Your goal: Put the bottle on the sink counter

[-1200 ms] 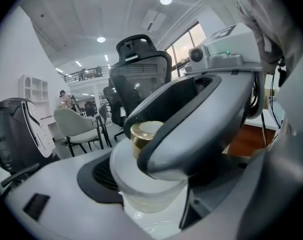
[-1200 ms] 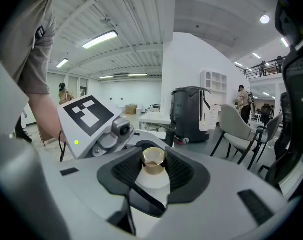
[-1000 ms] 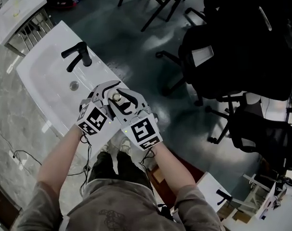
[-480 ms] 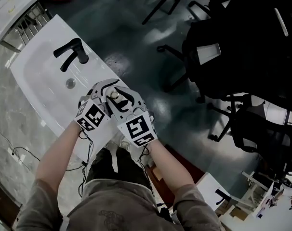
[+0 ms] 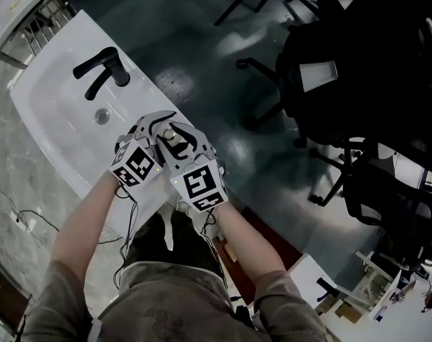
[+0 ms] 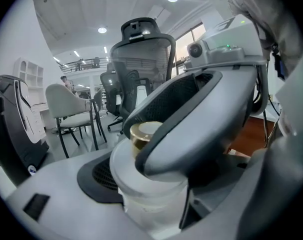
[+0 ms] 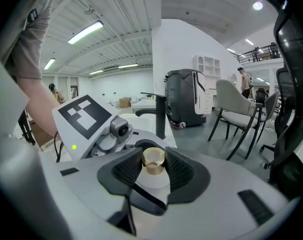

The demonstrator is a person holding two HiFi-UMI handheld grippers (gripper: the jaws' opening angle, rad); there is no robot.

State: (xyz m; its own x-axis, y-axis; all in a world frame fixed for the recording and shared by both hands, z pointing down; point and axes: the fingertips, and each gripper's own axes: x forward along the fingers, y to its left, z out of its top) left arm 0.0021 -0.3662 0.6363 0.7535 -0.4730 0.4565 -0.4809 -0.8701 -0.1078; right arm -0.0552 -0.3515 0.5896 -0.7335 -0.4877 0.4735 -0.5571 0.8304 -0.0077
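Note:
A frosted white bottle with a gold cap (image 5: 171,132) is upright between both grippers, above the near end of the white sink counter (image 5: 146,95). My left gripper (image 5: 156,138) grips it from the left and my right gripper (image 5: 176,145) from the right, their jaws crossing around it. In the left gripper view the bottle (image 6: 150,204) fills the left gripper (image 6: 156,184), with the right gripper's jaw arching over the cap. In the right gripper view black pads flank the cap (image 7: 153,160) inside the right gripper (image 7: 154,173). The bottle's base is hidden.
The counter has a basin (image 5: 55,109) with a drain (image 5: 102,116) and a black faucet (image 5: 102,68), whose spout also shows as the faucet (image 7: 159,115). Black office chairs (image 5: 358,70) stand on the dark floor to the right. Cables (image 5: 23,223) lie on the marble floor at left.
Both grippers have sunk together toward the counter with the bottle still held between them. Their grip looks the same.

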